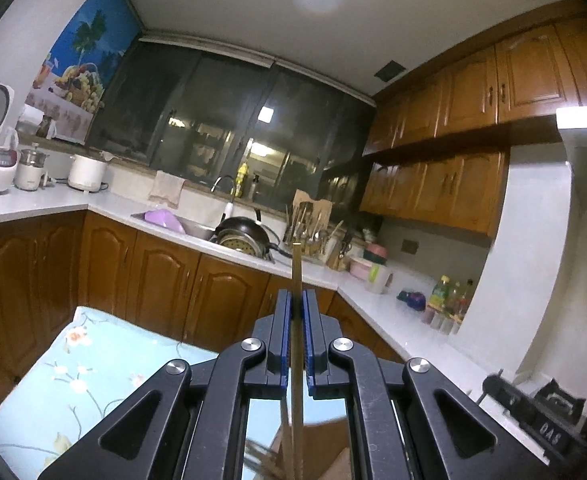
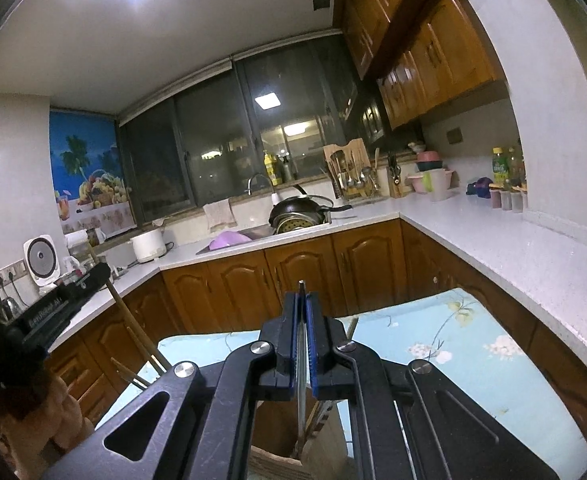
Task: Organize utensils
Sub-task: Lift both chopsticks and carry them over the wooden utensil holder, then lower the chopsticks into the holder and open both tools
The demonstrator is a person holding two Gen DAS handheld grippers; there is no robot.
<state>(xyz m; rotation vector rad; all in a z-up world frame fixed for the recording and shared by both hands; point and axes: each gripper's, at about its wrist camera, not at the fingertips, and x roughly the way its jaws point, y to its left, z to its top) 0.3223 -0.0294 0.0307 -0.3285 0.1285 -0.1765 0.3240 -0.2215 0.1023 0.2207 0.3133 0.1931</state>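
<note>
The left gripper (image 1: 296,304) clamps a brass-coloured utensil handle (image 1: 296,272) pointing to 12 o'clock. The right gripper (image 2: 302,308) clamps a thin metal utensil (image 2: 301,344); only its view shows the wooden holder (image 2: 277,436) at 6 o'clock.

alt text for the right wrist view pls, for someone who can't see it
The right gripper is shut on a thin metal utensil whose lower end hangs in a wooden holder on a floral blue tablecloth. Behind are wooden cabinets, a sink with stacked pans, and dark windows.
</note>
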